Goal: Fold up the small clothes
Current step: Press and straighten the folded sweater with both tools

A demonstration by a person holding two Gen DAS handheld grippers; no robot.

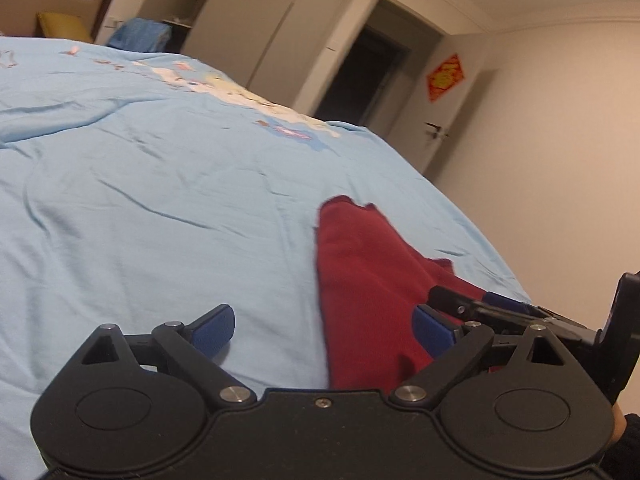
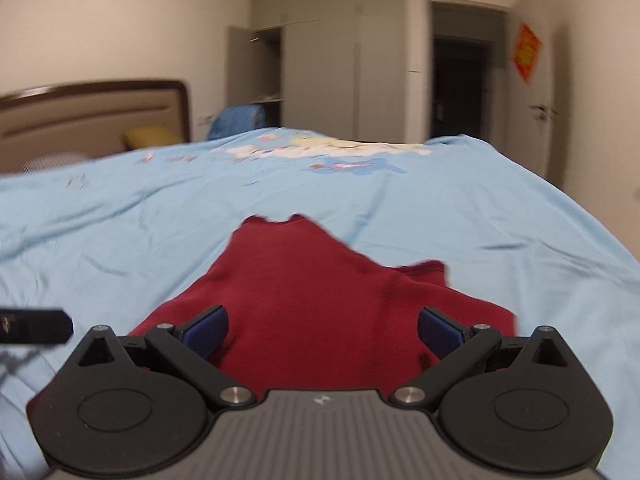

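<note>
Left fingers: the blue-padded fingers (image 1: 214,330) of the left gripper (image 1: 324,332) are spread wide apart and nothing is held between them. One pad sits over bare sheet, the other over the near left edge of the garment.

Right fingers: the blue-padded fingers (image 2: 440,330) of the right gripper (image 2: 322,330) are likewise spread wide, with nothing pinched. Both pads are seen over red cloth.

Garment: a small dark red knitted garment (image 2: 312,300) is spread on the bed just ahead of both grippers. It lies mostly flat, with an uneven far edge and a flap sticking out on its right side.

Likely reason for the pose: the grippers are judged to be positioned at the near hem, one toward each side, so that two points can be pinched together and the cloth carried over in one even fold.

Stage: no neat fold is visible yet, so the task is judged to be early.

Other gripper in view: black parts of the right gripper are seen at the right edge of the left wrist view, close beside the left one.

Bed: a light blue sheet (image 1: 140,184) with a printed pattern farther back covers the surface, slightly creased.

Far room: a padded headboard (image 2: 92,120), pale wardrobe doors (image 2: 340,72) and a dark doorway (image 2: 460,88) are seen beyond the bed.
</note>
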